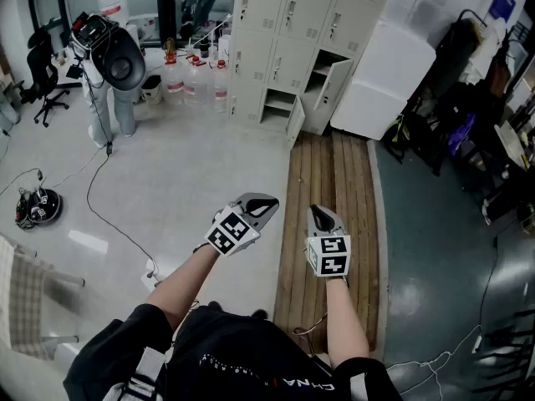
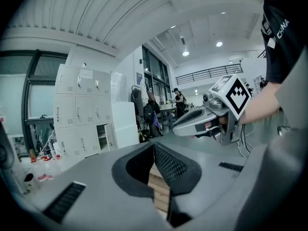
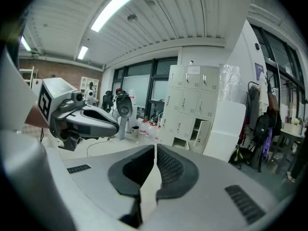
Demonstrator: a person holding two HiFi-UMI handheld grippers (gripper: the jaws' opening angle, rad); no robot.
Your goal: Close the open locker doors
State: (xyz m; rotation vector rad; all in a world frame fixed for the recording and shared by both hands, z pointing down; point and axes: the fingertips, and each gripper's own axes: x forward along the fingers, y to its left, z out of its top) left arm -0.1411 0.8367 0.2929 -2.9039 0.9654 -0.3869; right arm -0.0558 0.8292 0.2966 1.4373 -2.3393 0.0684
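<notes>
We hold both tools out ahead of us at about waist height, tipped slightly down towards the floor and side by side. The left tool [image 1: 266, 204] has its jaws pressed together on nothing, and the right tool [image 1: 321, 214] also has its jaws together and empty. That suits the job as we read it: a swinging door wants a push from a closed tip, not a pinch.

The tall white metal locker bank [image 1: 288, 32] stands against the far wall, well apart from both tools, with bare floor and a strip of brown wooden floor planks [image 1: 330, 182] in between. Two of its doors hang ajar: the white second-row locker door [image 1: 337, 90] swung out to the right, and the white bottom-row locker door [image 1: 295, 121] just below and to its left. The rest look shut.

From the left gripper view the lockers [image 2: 77, 109] lie left of the jaw line; from the right gripper view they [image 3: 192, 105] sit right of it — so neither tool is aimed at a door yet. We judge that the approach comes first, along the planks, which lead almost straight to the open doors.
</notes>
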